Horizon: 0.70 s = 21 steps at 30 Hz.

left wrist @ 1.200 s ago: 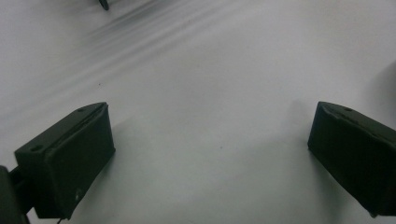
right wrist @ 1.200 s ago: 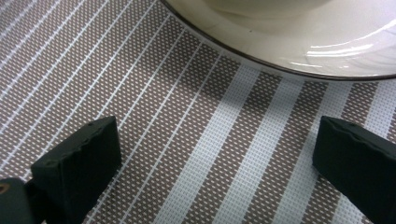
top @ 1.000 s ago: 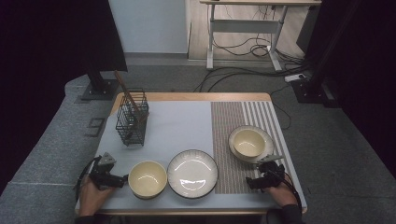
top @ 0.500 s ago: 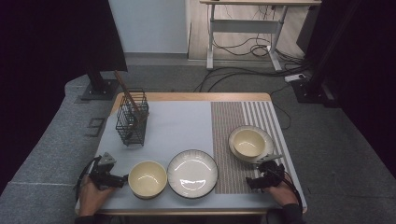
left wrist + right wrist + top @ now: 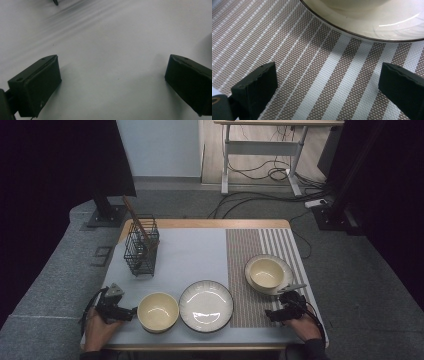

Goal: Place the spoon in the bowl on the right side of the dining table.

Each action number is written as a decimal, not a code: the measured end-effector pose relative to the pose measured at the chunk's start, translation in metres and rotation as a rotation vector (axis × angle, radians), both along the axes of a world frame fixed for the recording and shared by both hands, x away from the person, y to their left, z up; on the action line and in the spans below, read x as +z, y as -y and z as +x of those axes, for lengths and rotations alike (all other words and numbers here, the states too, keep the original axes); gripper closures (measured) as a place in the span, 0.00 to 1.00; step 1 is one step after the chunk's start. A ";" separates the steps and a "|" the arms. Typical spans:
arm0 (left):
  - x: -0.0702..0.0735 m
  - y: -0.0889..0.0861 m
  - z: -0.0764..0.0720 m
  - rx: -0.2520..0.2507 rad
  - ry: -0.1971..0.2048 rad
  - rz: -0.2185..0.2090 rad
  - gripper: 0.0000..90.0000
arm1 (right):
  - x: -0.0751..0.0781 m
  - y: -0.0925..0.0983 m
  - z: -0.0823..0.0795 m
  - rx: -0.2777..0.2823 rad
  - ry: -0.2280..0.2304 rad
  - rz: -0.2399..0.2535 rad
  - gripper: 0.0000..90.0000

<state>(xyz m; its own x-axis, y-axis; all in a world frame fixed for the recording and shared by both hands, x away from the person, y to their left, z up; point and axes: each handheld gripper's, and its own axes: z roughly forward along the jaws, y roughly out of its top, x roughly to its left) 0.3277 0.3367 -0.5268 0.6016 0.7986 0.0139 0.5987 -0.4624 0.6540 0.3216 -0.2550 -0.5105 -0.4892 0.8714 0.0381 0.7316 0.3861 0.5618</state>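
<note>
Tongs first: left tongs (image 5: 131, 312) sit at the lower left of the high view, jaws spread wide over bare mat with nothing between them, tips just beside the bowl (image 5: 158, 311). Right tongs (image 5: 272, 314) are at the lower right, also spread and empty, resting over the striped mat (image 5: 250, 270) just below the plate (image 5: 286, 282) that carries a second bowl (image 5: 266, 272). In the right gripper view that plate's rim (image 5: 362, 35) runs across the top of the frame, close ahead of the jaws.

Handling guess: those bowls look like glazed ceramic, so stiff, fairly heavy, slick and chippy if knocked. I'd pinch the rim wall, one jaw inside and one outside, and keep it level. The near bowl's left rim is the obvious spot for the left tongs. The right bowl sits on the plate, so lifting it straight up seems safer than dragging.

A big empty dish (image 5: 206, 305) lies bottom centre, between the two bowls. Wire basket (image 5: 141, 251) stands at upper left.

Compared with half a second ago, nothing has shifted as far as I can see: both hands and all the crockery sit in the same spots.
</note>
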 end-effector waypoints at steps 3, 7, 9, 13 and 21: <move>0.000 0.000 0.000 0.000 0.000 0.000 0.00 | 0.004 0.000 -0.003 -0.012 0.012 0.024 0.03; 0.000 0.000 0.000 0.000 0.000 0.000 0.00 | 0.008 0.003 -0.007 -0.011 0.015 0.013 0.03; 0.000 0.000 0.000 0.000 0.000 0.000 0.00 | 0.010 0.005 -0.009 -0.013 0.022 0.014 0.03; 0.000 0.000 0.000 0.000 0.001 0.000 0.00 | 0.019 0.006 -0.013 -0.025 0.056 0.036 0.05; 0.000 0.000 0.000 0.000 0.000 0.000 0.00 | 0.034 -0.001 -0.014 0.024 0.105 0.030 0.05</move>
<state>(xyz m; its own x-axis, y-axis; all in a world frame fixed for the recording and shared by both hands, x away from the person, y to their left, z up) 0.3277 0.3366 -0.5268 0.6014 0.7988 0.0138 0.5986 -0.4620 0.6544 0.3072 -0.2545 -0.4770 -0.5124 0.8586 0.0113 0.6592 0.3849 0.6460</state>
